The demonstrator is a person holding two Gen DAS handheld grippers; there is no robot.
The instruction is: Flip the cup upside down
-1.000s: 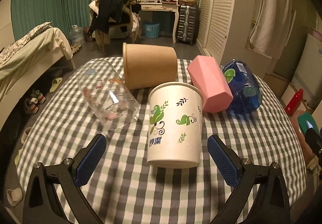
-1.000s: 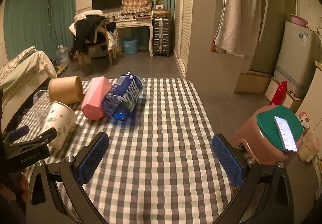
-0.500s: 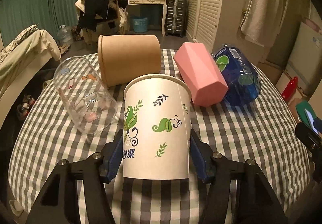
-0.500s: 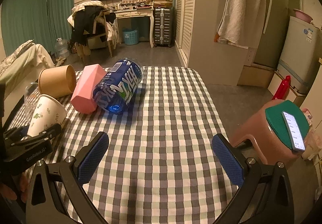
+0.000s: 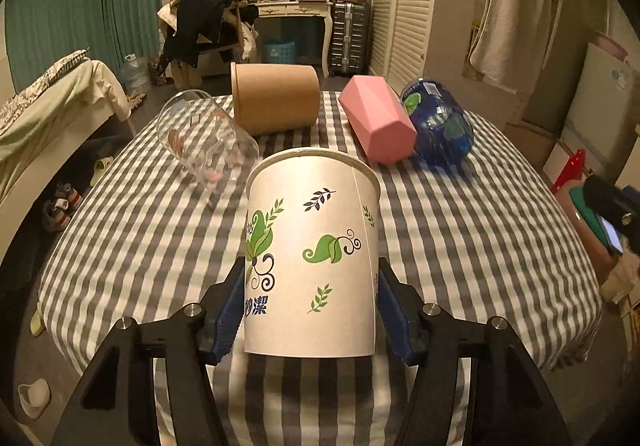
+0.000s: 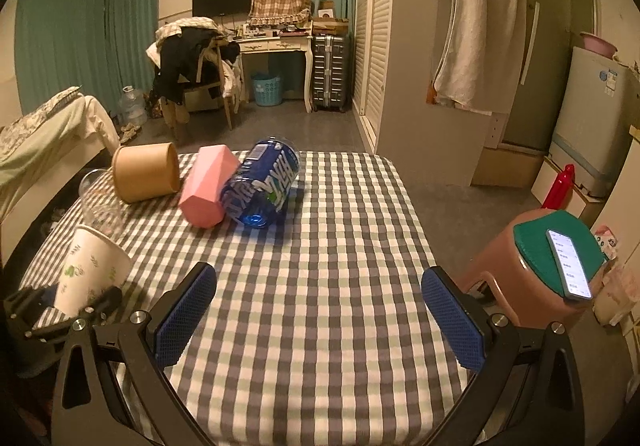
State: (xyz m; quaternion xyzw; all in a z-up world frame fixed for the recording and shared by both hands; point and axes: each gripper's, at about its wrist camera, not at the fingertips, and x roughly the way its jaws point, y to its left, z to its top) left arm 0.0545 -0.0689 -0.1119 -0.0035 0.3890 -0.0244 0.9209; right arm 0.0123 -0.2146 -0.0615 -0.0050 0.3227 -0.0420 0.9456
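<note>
A white paper cup (image 5: pixel 310 254) with green leaf prints is held in my left gripper (image 5: pixel 310 316), whose blue pads press its two sides near the base. The cup is upright, mouth up, tilted a little away, and lifted off the checked table (image 5: pixel 480 246). In the right wrist view the same cup (image 6: pixel 90 274) shows at the far left, in the left gripper (image 6: pixel 60 310). My right gripper (image 6: pixel 320 322) is open and empty above the table's near edge.
A clear glass (image 5: pixel 206 139), a brown paper tub (image 5: pixel 276 97), a pink faceted cup (image 5: pixel 378 123) and a blue bottle (image 5: pixel 438 125) lie on their sides at the table's far end. A stool with a phone (image 6: pixel 560 262) stands to the right.
My left gripper closed on the white paper cup and lifted it off the table, tilting it slightly. My right gripper stayed open and shifted only a little.
</note>
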